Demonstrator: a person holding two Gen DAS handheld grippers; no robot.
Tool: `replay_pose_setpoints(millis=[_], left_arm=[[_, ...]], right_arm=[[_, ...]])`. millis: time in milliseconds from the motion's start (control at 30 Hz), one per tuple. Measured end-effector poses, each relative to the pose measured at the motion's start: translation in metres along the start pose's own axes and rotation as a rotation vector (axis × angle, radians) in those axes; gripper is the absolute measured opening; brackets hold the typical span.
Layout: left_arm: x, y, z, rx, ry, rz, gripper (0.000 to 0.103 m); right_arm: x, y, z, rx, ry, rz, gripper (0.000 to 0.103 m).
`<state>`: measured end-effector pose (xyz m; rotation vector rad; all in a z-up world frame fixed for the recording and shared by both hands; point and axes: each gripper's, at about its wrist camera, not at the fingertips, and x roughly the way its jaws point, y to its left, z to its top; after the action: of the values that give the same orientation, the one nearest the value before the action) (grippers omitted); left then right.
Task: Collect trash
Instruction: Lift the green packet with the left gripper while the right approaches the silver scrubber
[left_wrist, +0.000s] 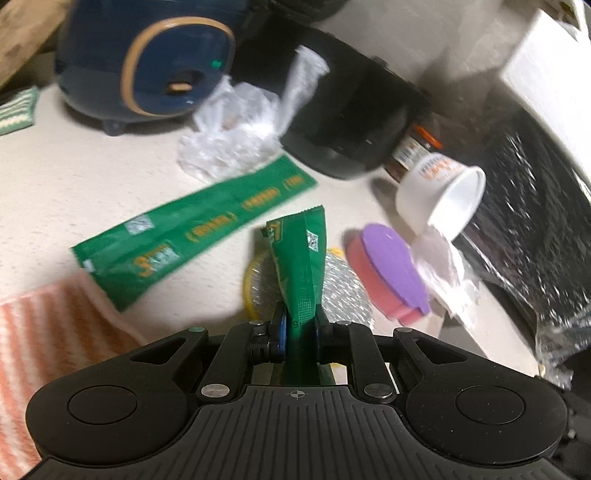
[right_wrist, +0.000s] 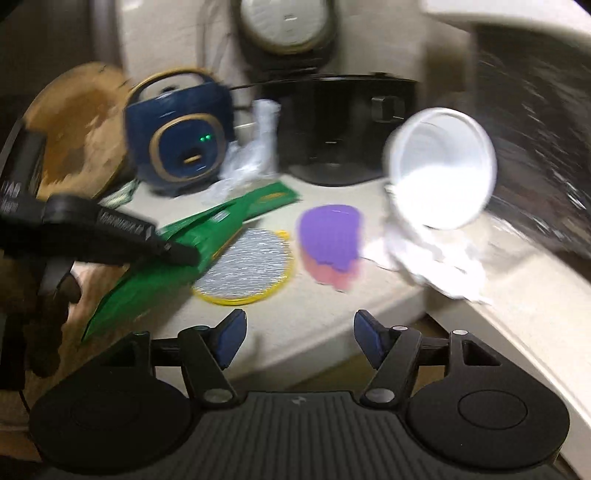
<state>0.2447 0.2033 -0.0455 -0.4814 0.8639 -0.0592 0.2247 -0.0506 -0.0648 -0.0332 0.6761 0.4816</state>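
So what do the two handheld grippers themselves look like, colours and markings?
Both are matte black plastic. The left gripper and right gripper each have a ribbed central body, two round discs at the sides, silver pivot bolts and blue finger pads. A small crosshair mark sits on the left body. No cables or sleeves show.

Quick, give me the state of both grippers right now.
Left gripper: shut on the crumpled green plastic wrapper.
Right gripper: open, holding nothing, its blue-padded fingers spread wide.
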Motion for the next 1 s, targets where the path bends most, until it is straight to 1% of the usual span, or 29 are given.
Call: replay_pose_setpoints(millis=[133, 200, 233, 333, 400, 467, 500, 533, 567, 667, 700, 733, 800, 833, 900, 933, 967, 1000], left_arm=[[0.005, -0.010, -0.003, 0.028, 0.027, -0.005, 0.017], [0.000, -0.012, -0.002, 0.041, 0.018, -0.006, 0.017], [-0.004, -0.012, -0.001, 0.043, 0.002, -0.001, 0.017], [-0.012, -0.004, 0.007, 0.020, -0.041, 0.055, 0.017], [-0.010, 0.003, 0.014, 0.006, -0.034, 0.070, 0.017], [0.000, 0.006, 0.017, 0.012, -0.007, 0.071, 0.017], [0.005, 0.006, 0.017, 0.015, 0.008, 0.076, 0.017], [0.008, 0.006, 0.017, 0.021, 0.018, 0.073, 0.017], [0.010, 0.004, 0.015, 0.029, 0.023, 0.062, 0.018], [0.010, -0.002, 0.009, 0.038, 0.056, -0.001, 0.017], [0.010, -0.004, 0.005, 0.036, 0.069, -0.019, 0.017], [0.009, -0.007, 0.000, 0.045, 0.081, -0.036, 0.018], [0.007, -0.014, -0.008, 0.066, 0.102, -0.063, 0.018], [0.006, -0.016, -0.011, 0.067, 0.110, -0.073, 0.018], [0.000, -0.020, -0.016, 0.074, 0.110, -0.081, 0.017], [-0.006, -0.021, -0.015, 0.086, 0.089, -0.073, 0.017], [-0.010, -0.022, -0.013, 0.096, 0.062, -0.056, 0.017], [-0.013, -0.021, -0.008, 0.103, 0.027, -0.021, 0.017]], right_arm=[[0.001, -0.024, 0.002, 0.129, 0.018, 0.007, 0.065], [0.005, -0.028, 0.000, 0.165, 0.038, 0.017, 0.065], [0.008, -0.028, -0.001, 0.173, 0.046, 0.023, 0.065], [0.011, -0.022, -0.002, 0.166, 0.047, 0.054, 0.065], [0.016, -0.014, 0.001, 0.142, 0.038, 0.093, 0.065], [0.029, -0.006, 0.006, 0.130, 0.037, 0.121, 0.065], [0.039, -0.004, 0.011, 0.134, 0.046, 0.131, 0.063], [0.047, -0.002, 0.014, 0.140, 0.055, 0.143, 0.057], [0.058, -0.002, 0.019, 0.154, 0.071, 0.162, 0.054], [0.082, -0.007, 0.026, 0.212, 0.122, 0.190, 0.042], [0.088, -0.009, 0.027, 0.233, 0.141, 0.201, 0.035], [0.088, -0.012, 0.026, 0.261, 0.150, 0.216, 0.032], [0.080, -0.015, 0.023, 0.282, 0.163, 0.260, 0.032], [0.070, -0.016, 0.020, 0.282, 0.159, 0.298, 0.032], [0.050, -0.015, 0.012, 0.257, 0.149, 0.328, 0.032], [0.042, -0.016, 0.007, 0.242, 0.142, 0.326, 0.032], [0.034, -0.015, 0.002, 0.219, 0.135, 0.303, 0.032], [0.031, -0.015, -0.001, 0.201, 0.129, 0.272, 0.032]])
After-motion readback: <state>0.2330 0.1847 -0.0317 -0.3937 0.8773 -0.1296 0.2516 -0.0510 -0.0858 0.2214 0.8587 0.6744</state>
